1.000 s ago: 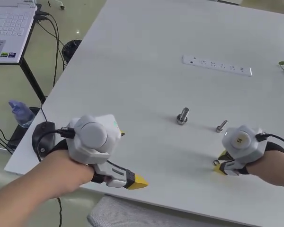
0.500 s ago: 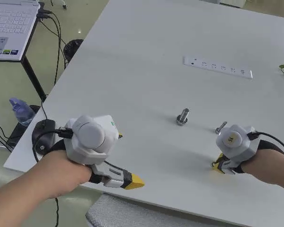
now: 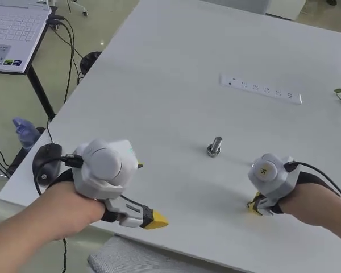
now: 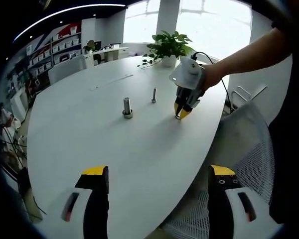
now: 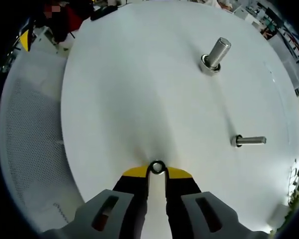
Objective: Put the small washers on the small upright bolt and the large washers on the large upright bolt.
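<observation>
Large bolt (image 4: 127,107), small bolt (image 4: 153,95), right hand-held gripper (image 4: 181,114) near them.

Bright, even daylight; fisheye-warped edges

The left gripper (image 3: 153,219) is a bulky, pale grey-white housing with a smooth round dome, a trace of green on its shell and a black cable leaving its side. The right gripper (image 3: 254,206) is smaller and white, with a round yellowish sticker bearing a dark mark and a black cable of its own. Both have black jaws capped in yellow, with grey flanks and reddish slots.
</observation>
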Action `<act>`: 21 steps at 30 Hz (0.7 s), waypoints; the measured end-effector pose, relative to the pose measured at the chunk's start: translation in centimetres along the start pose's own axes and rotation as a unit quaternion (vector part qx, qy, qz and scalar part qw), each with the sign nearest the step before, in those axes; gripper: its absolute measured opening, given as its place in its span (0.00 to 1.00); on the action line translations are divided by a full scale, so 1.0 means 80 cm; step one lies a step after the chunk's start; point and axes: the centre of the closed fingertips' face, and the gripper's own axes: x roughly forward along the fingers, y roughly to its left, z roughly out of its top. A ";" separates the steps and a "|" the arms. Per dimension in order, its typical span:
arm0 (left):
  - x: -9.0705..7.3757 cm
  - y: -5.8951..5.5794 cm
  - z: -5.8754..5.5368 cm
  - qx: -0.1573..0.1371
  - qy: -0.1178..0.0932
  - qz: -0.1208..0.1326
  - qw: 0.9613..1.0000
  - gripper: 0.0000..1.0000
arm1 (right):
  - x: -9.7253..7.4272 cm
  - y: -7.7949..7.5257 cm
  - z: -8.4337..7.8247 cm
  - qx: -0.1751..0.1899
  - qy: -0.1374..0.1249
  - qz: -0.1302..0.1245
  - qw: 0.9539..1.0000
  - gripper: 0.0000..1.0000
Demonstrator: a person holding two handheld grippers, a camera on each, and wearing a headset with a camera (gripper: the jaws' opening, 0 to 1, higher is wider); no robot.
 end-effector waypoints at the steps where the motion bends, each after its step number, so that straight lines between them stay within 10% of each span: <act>1: -0.001 0.000 0.000 -0.005 0.001 0.006 1.000 0.82 | 0.000 0.000 0.000 0.003 -0.008 0.004 1.000 0.12; 21: 0.006 -0.008 0.013 -0.029 -0.010 0.028 0.999 0.82 | -0.028 -0.017 -0.011 0.005 -0.025 0.016 1.000 0.12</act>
